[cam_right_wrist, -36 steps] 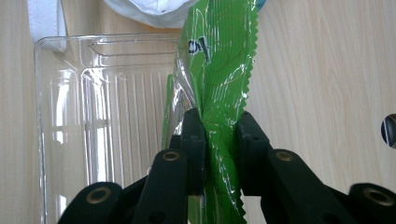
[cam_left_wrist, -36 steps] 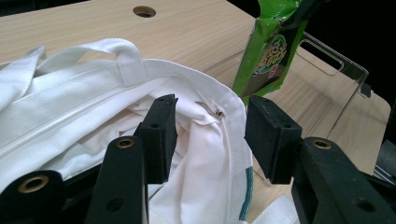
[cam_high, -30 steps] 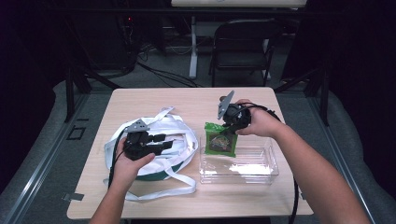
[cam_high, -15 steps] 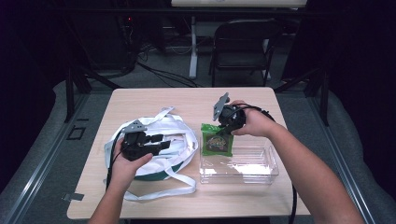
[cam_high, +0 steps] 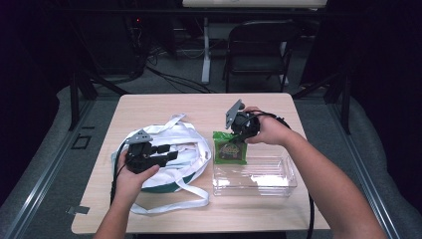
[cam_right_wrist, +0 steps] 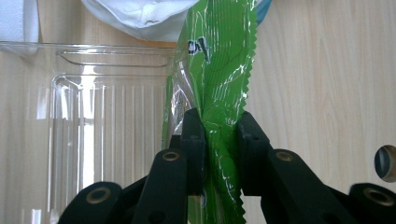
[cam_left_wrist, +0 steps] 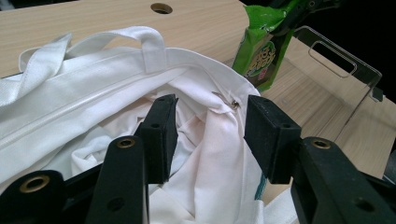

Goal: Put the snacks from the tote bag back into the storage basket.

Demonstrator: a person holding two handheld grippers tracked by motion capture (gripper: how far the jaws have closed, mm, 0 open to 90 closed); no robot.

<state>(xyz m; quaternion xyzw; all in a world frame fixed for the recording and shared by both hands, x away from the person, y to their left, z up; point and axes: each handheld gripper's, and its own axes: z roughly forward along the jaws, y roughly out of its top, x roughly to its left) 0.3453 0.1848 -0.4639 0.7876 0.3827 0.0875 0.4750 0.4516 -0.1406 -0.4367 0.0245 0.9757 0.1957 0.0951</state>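
At the table's [cam_high: 149, 107] middle, the right gripper [cam_high: 238, 135] pinches a green snack packet [cam_high: 229, 150] over the clear bin's [cam_high: 255, 185] far-left corner; a thin grip could let it slip. The left gripper [cam_high: 171, 153], jaws spread, hovers in the white tote bag [cam_high: 191, 144]. Little has changed since earlier frames.

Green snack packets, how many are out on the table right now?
1. The green snack packet hangs pinched in the right gripper, between the white tote bag and the clear bin. More may be hidden inside the bag.
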